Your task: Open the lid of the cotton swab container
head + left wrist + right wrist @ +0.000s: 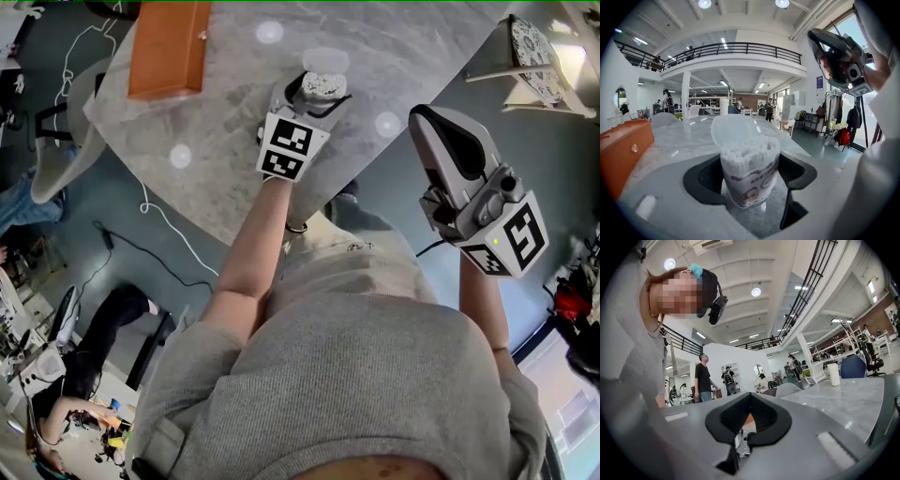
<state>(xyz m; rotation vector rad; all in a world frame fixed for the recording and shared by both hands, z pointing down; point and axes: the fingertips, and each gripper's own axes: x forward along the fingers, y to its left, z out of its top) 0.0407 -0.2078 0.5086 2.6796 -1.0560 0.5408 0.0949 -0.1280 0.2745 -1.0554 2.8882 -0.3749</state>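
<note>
The cotton swab container (pixel 323 86) is a clear tub packed with white swabs. Its lid (pixel 733 131) stands flipped up and back, open. My left gripper (pixel 309 98) reaches over the marble table (pixel 225 122) and is shut on the container (pixel 750 180), one pad against each side of the tub. My right gripper (pixel 429 117) hangs off the table's right edge, away from the container. It is shut (pixel 747 420), its pads meet and nothing is between them. In the left gripper view the right gripper (pixel 820 40) shows high at the right.
An orange wooden box (pixel 169 47) lies at the table's far left, also seen at the left gripper view's left edge. A white cylinder (pixel 833 374) stands on a table in the right gripper view. A white chair (pixel 534 56) is beyond the table's right corner. Cables run across the floor.
</note>
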